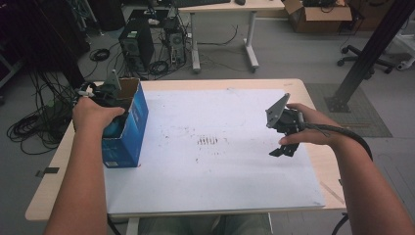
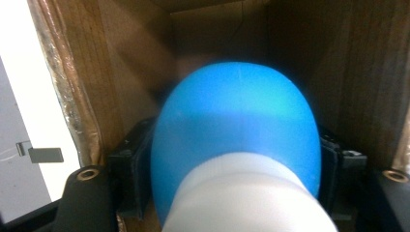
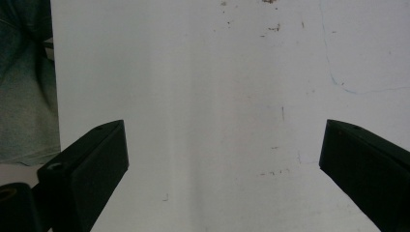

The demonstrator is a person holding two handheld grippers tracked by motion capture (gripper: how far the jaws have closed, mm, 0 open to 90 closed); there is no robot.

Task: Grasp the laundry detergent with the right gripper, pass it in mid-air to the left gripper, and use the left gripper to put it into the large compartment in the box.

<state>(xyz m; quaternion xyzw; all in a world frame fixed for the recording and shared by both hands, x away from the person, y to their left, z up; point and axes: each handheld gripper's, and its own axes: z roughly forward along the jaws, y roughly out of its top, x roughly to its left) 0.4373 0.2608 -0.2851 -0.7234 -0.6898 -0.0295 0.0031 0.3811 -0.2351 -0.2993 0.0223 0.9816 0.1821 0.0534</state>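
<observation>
A blue cardboard box (image 1: 131, 128) stands open-topped on the table's left side. My left gripper (image 1: 108, 93) reaches down into it from above. In the left gripper view a round blue bulb (image 2: 237, 116) with a white neck (image 2: 244, 198) lies between the two black jaws, amid the box's brown inner walls (image 2: 121, 72). The jaws flank its sides and I see no squeeze on it. My right gripper (image 1: 282, 151) hovers over the white sheet at the right. Its jaws stand wide apart with nothing between them (image 3: 222, 164).
A white sheet (image 1: 215, 171) covers most of the wooden table (image 1: 58, 196). On the floor behind stand a computer tower (image 1: 137, 46), a desk's legs (image 1: 250, 44), a cardboard box (image 1: 318, 14) and a black slanted post (image 1: 369, 51). Cables (image 1: 34, 127) lie at the left.
</observation>
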